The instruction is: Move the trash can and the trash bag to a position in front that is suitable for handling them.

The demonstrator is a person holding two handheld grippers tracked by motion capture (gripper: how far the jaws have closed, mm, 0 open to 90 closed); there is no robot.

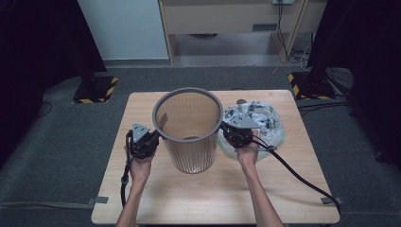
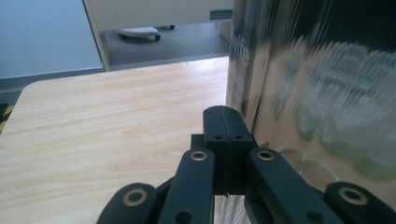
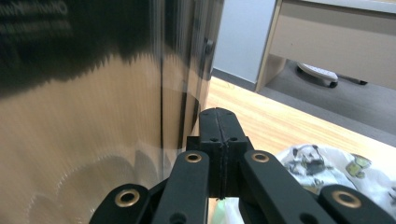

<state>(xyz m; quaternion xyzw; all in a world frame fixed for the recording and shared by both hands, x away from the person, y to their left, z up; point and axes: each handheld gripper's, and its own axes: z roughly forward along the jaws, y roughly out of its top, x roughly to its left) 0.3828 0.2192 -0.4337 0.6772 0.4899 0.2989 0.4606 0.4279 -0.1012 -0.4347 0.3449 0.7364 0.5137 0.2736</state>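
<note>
though see-through, ribbed grey-rimmed bin [image 1: 189,132]

A wooden table [image 1: 142,198] bears a ribbed bin [image 1: 191,142] and a printed bag [image 1: 274,130].

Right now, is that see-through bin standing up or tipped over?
Upright: the bin stands on its base on the table, rim opening upward.

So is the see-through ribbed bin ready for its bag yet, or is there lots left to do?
Done: the see-through ribbed bin stands upright on the wooden table. In hand: the left gripper and right gripper, both shut, flank the bin's sides. Left: the crumpled patterned plastic bag lies beside the bin, not inside it, so most of the job remains.
</note>
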